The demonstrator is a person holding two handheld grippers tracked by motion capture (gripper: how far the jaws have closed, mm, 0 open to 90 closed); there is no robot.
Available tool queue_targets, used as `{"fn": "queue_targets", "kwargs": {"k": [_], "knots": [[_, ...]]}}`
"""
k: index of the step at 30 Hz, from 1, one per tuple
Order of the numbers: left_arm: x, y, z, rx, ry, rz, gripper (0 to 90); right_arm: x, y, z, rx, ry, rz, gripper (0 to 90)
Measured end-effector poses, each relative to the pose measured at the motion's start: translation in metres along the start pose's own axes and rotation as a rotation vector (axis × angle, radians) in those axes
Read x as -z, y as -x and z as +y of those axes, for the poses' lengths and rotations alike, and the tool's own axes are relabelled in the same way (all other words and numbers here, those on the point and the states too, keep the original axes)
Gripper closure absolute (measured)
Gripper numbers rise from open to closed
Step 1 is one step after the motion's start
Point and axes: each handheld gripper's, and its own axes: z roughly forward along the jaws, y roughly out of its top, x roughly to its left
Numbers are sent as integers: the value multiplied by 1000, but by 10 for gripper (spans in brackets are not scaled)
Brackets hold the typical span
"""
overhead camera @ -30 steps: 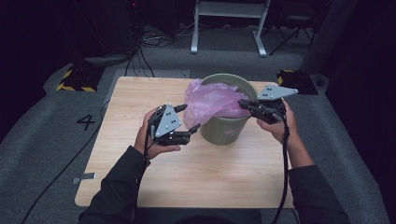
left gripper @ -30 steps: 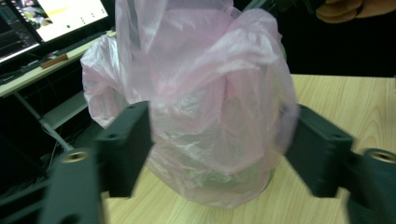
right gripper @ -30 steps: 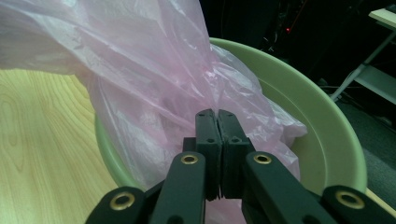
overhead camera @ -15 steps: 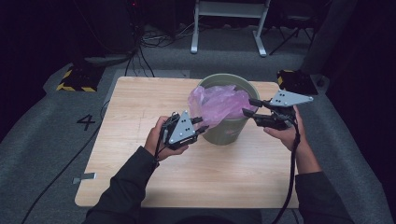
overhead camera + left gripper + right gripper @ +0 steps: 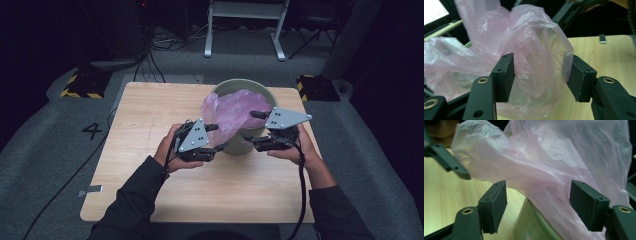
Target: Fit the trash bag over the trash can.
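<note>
A crumpled pink plastic bag point(image 5: 235, 112) sits in a grey-green bucket point(image 5: 235, 85) and spills over its near rim, at the back middle of the wooden table point(image 5: 150, 110). My left gripper point(image 5: 216, 137) is at the bucket's near left side. It is open, and a fold of the bag point(image 5: 536, 57) lies between its jaws. My right gripper point(image 5: 250, 126) comes in from the bucket's near right side. It is open too, straddling the hanging bag point(image 5: 544, 170) and the bucket's rim point(image 5: 534, 220).
The bucket stands near the table's far edge. On the grey floor are a white stand point(image 5: 245, 30) at the back, black-and-yellow blocks point(image 5: 80, 85) point(image 5: 315, 87) on both sides, cables, a painted 4 point(image 5: 92, 130) and a tape strip point(image 5: 91, 190).
My left gripper has moved right to the bucket, and its jaws now sit around the bag's overhanging fold. My right gripper has dropped lower and closed in on the bag from the right.
</note>
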Motion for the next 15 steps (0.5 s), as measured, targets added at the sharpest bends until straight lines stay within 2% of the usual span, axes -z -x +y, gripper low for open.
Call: {"fn": "queue_targets", "kwargs": {"k": [6, 9, 10, 14, 15], "knots": [[-1, 0, 1, 0, -3, -26, 446, -10, -5, 8, 46, 10, 6, 301], [-1, 0, 0, -2, -10, -35, 457, -10, -6, 9, 58, 15, 1, 301], [-2, 0, 0, -2, -13, -45, 469, -9, -7, 11, 70, 33, 14, 301], [-3, 0, 0, -6, -16, -52, 469, -12, -8, 13, 92, 28, 15, 316], [-3, 0, 0, -7, -16, -59, 462, -14, -9, 14, 98, 23, 7, 452]]}}
